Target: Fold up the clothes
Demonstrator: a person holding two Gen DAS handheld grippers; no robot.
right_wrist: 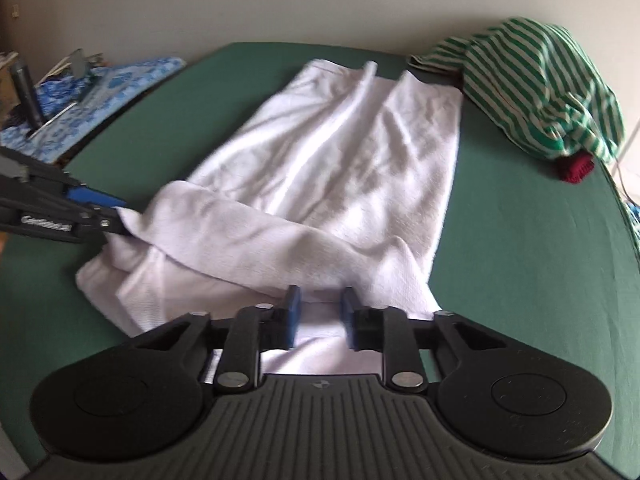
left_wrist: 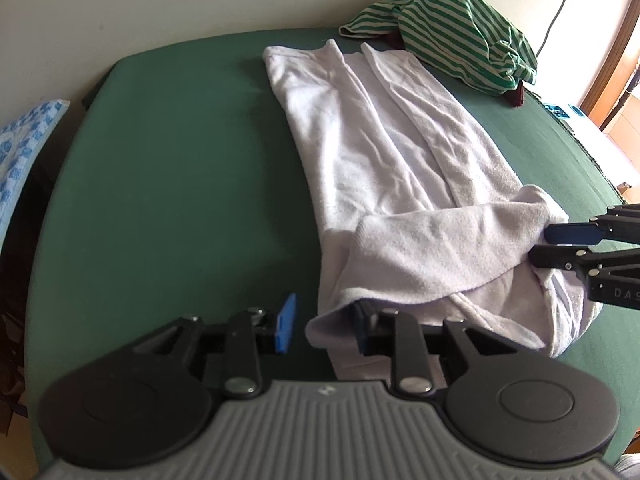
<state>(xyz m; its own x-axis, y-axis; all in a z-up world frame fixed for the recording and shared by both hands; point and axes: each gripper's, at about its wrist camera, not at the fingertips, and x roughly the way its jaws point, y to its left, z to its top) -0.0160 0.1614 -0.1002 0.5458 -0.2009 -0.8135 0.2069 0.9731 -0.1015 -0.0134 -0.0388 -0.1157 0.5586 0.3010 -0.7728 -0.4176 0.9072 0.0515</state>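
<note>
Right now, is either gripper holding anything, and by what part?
Neither has closed. The left gripper and right gripper are both open, each straddling the near folded-over edge of the white towel, one at each end.

Towel [left_wrist: 384, 168] on bed [left_wrist: 180, 184], striped garment [left_wrist: 452, 28] behind.

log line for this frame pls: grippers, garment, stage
left gripper: open, at near-left corner | right gripper: open, at near-right edge | white towel: flat on green table, near end folded over | stage: mid-fold
</note>
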